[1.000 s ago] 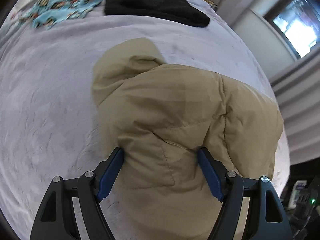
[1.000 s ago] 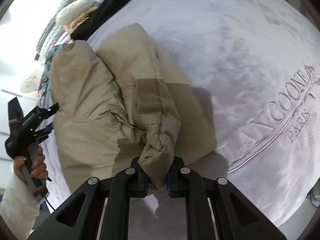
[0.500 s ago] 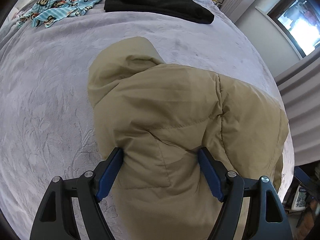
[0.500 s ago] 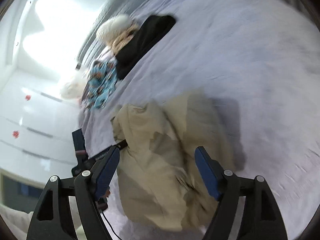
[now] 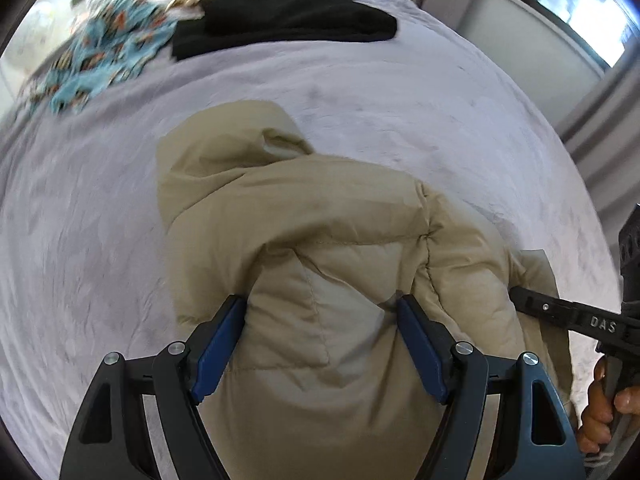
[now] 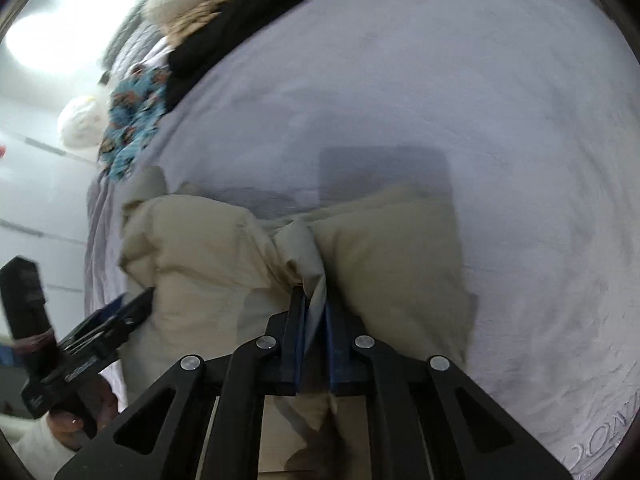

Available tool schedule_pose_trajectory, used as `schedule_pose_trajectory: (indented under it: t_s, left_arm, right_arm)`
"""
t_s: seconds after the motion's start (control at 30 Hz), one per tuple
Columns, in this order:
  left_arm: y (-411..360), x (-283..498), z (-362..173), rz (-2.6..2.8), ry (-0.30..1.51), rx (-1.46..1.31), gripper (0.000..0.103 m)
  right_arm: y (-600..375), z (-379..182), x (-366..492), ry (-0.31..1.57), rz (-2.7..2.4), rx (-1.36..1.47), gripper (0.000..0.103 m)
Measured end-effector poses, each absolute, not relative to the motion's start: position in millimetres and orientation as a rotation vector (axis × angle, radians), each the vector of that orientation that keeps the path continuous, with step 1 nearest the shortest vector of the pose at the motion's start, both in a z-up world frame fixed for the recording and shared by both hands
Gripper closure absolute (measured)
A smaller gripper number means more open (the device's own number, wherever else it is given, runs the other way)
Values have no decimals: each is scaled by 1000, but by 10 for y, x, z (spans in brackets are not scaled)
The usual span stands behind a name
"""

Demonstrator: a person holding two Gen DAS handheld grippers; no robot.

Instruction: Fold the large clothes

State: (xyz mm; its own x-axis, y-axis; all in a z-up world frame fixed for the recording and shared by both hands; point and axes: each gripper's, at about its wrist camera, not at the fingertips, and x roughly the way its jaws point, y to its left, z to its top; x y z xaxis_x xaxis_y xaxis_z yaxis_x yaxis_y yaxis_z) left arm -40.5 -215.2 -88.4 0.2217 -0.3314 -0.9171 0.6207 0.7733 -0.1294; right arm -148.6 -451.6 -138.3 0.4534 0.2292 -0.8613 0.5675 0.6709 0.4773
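Grey blanket [image 5: 360, 92] covers the bed; black garment [image 5: 280, 20] and blue print cloth [image 5: 104, 56] far off, window [image 5: 588, 12] beyond. Tan jacket [image 5: 320, 240] lies mid-bed. Left gripper [image 5: 322, 344] angled down, jaws wide, straddling its bulk. Right gripper [image 6: 314, 340] clamped tight on a jacket fold.
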Motion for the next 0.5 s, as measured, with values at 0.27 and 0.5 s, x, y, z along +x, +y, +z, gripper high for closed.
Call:
schedule_pose_trajectory:
  t_s: [0.27, 0.5]
  left_arm:
    - [-2162, -435, -998, -645, 1176, 303, 15]
    - [-2167, -466, -1016, -618, 1162, 308, 15]
  right_arm:
    - [-4560, -1391, -1518, 1122, -252, 897, 97]
    - [-4013, -713, -1882, 1075, -20, 856, 90]
